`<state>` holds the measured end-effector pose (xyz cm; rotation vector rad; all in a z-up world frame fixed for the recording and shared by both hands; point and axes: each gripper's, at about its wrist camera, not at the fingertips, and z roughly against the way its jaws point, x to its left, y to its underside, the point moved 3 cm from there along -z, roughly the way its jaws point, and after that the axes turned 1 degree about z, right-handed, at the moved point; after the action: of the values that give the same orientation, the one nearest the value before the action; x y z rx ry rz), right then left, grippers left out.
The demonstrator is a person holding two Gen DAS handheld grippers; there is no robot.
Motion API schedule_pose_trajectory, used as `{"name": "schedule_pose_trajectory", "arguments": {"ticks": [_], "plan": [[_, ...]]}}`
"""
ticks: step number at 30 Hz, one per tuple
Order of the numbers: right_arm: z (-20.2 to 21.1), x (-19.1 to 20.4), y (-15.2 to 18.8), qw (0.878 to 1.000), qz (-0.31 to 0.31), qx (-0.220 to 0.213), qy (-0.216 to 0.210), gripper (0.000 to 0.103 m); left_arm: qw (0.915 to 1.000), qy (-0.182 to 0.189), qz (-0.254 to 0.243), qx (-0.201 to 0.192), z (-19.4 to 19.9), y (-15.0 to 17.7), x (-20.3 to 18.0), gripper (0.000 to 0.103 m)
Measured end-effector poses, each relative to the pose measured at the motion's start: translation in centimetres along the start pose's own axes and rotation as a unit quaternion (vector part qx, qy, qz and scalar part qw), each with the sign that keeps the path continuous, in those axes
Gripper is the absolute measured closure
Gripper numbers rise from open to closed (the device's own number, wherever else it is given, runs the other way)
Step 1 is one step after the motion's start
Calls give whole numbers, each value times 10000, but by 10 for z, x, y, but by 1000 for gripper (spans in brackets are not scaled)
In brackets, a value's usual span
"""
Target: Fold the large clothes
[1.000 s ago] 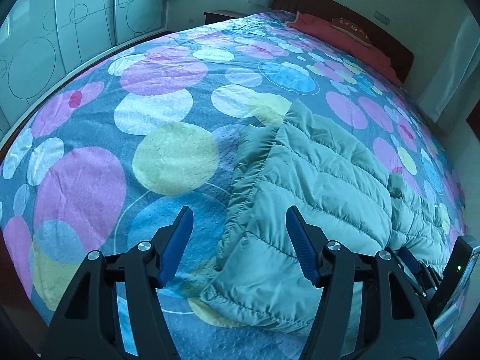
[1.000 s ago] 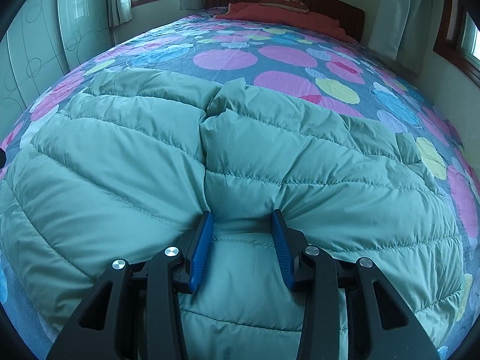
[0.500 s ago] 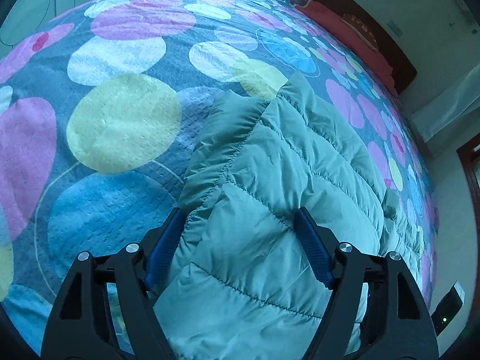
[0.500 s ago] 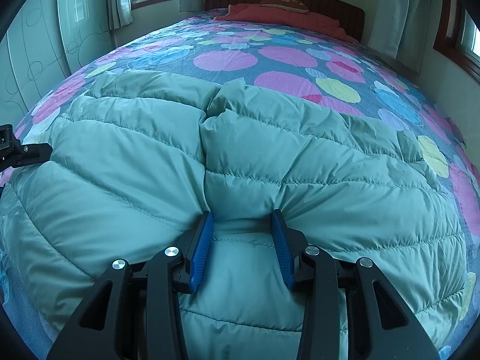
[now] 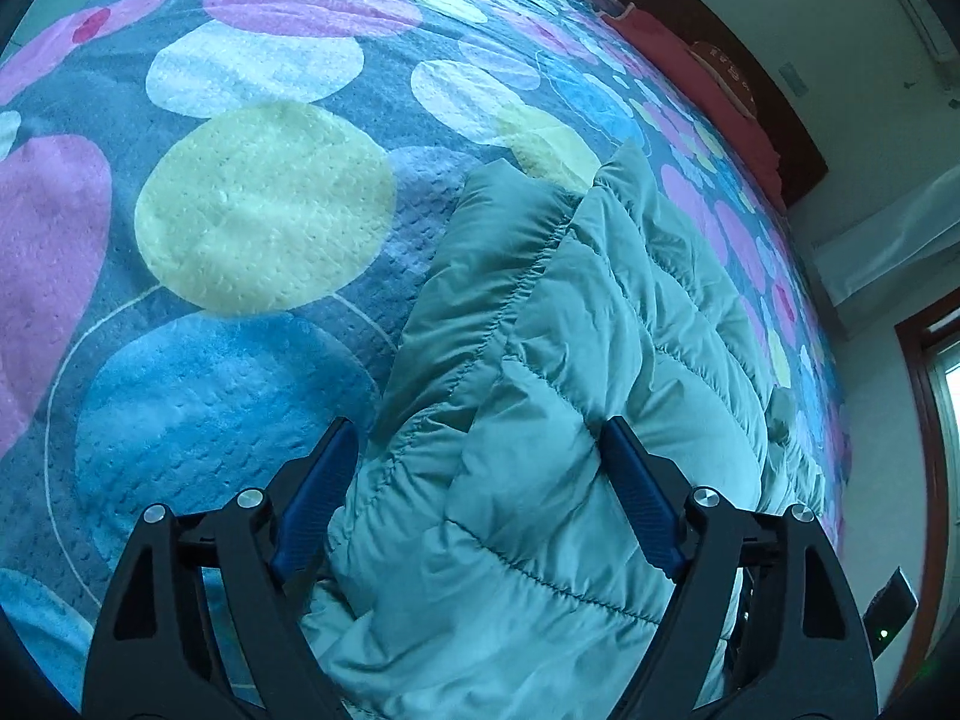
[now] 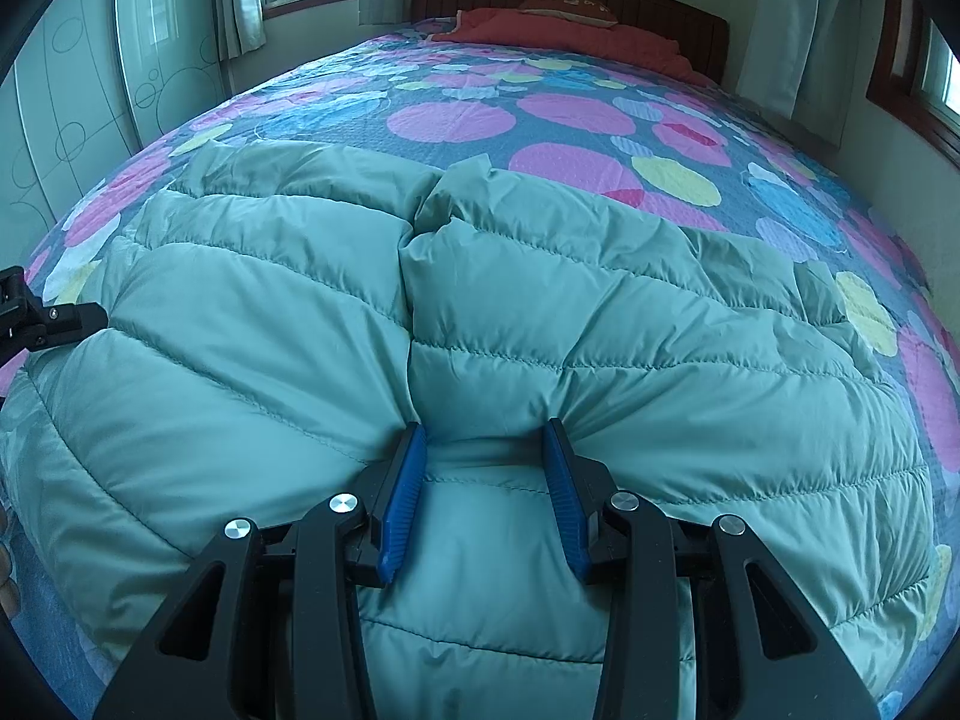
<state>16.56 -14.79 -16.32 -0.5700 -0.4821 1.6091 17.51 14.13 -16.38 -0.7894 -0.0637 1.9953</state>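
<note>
A mint-green quilted puffer jacket (image 6: 540,312) lies spread on the bed; it also fills the lower right of the left wrist view (image 5: 540,360). My left gripper (image 5: 477,450) is open, its blue pads on either side of the jacket's left edge. My right gripper (image 6: 486,450) is pressed into the jacket's near edge with a ridge of fabric between its pads. The left gripper's black body shows at the left edge of the right wrist view (image 6: 42,318).
The bed has a blue cover with pink, yellow and white circles (image 5: 252,210). A red pillow (image 6: 576,30) and a wooden headboard (image 6: 660,6) are at the far end. Wardrobe doors (image 6: 78,96) stand left; curtains (image 6: 792,30) and a window frame are right.
My left gripper moved right and forward from over the bedcover onto the jacket's left edge, now straddling it. My right gripper has stayed in place.
</note>
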Motion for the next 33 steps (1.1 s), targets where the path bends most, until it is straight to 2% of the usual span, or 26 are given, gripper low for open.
{"name": "schedule_pose_trajectory", "arguments": {"ticks": [5,13,20,23,27,29,33], "plan": [[0,0,0,10000,4,-4,7,62,9991,367,160,149,-6,-1,-9,14],[0,1,0,10000,3,-14,6,62,9993,354,-48,92,-8,3,-14,14],[0,1,1,10000,6,-24,12,62,9949,914,354,218,3,-2,14,14],[0,1,1,10000,10,-26,17,62,9926,1069,529,206,-1,-7,13,15],[0,2,1,10000,3,-29,10,62,9933,1118,262,144,-9,-11,-1,15],[0,1,1,10000,7,-34,15,62,9926,1184,185,194,-11,-11,-6,20],[1,1,1,10000,9,-39,20,62,9933,1128,93,246,-13,-6,-12,46]]}}
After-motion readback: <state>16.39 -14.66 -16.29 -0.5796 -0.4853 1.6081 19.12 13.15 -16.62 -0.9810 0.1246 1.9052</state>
